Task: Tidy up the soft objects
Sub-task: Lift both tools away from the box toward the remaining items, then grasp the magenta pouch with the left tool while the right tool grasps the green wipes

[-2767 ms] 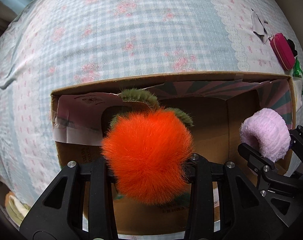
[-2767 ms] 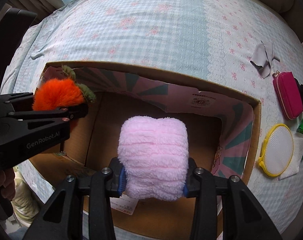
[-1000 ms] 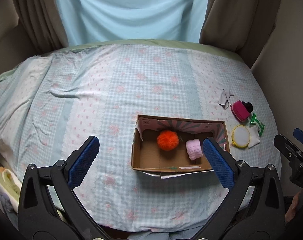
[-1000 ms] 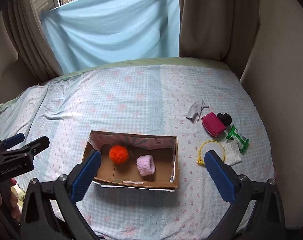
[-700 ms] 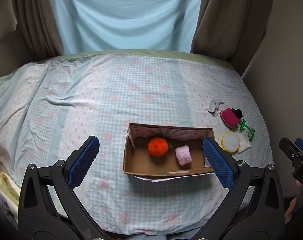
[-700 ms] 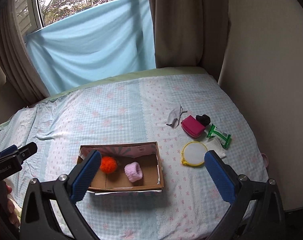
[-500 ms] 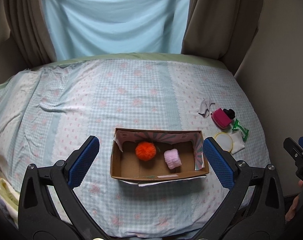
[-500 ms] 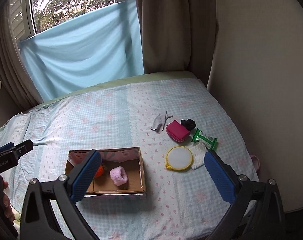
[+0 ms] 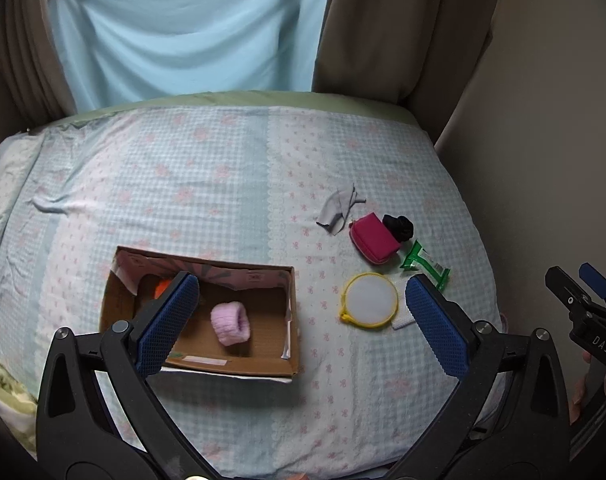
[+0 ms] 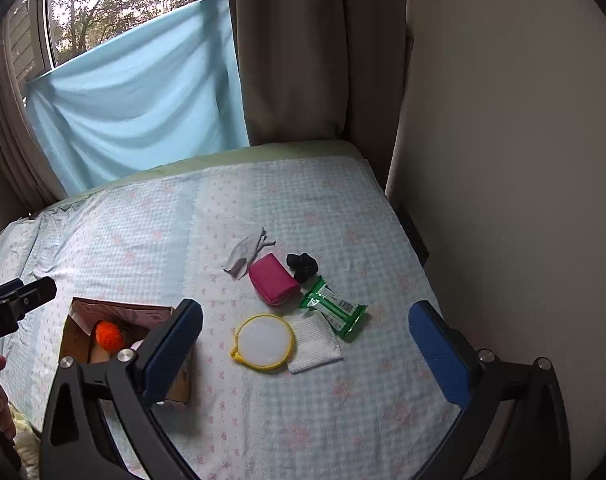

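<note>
A cardboard box [image 9: 291, 308] lies on the bed and holds a pink fluffy roll [image 9: 230, 323] and an orange fuzzy ball [image 10: 108, 335], which my left finger mostly hides in the left wrist view. My left gripper [image 9: 301, 322] is open and empty, high above the bed. My right gripper [image 10: 305, 350] is open and empty, also held high. On the bed to the right of the box lie a grey cloth [image 10: 245, 254], a magenta pouch [image 10: 273, 279], a black scrunchie [image 10: 302, 266], a white cloth [image 10: 314, 343] and a yellow-rimmed round mesh [image 10: 263, 341].
A green wipes packet [image 10: 334, 311] lies beside the white cloth. The bed has a blue checked cover [image 9: 203, 184]. A wall [image 10: 503, 160] stands close on the right. Curtains and a blue sheet [image 9: 183, 32] hang behind the bed.
Both grippers let go of the orange ball and pink roll into the box, opened, and pulled back high. Both views have since swung right, toward the small items.
</note>
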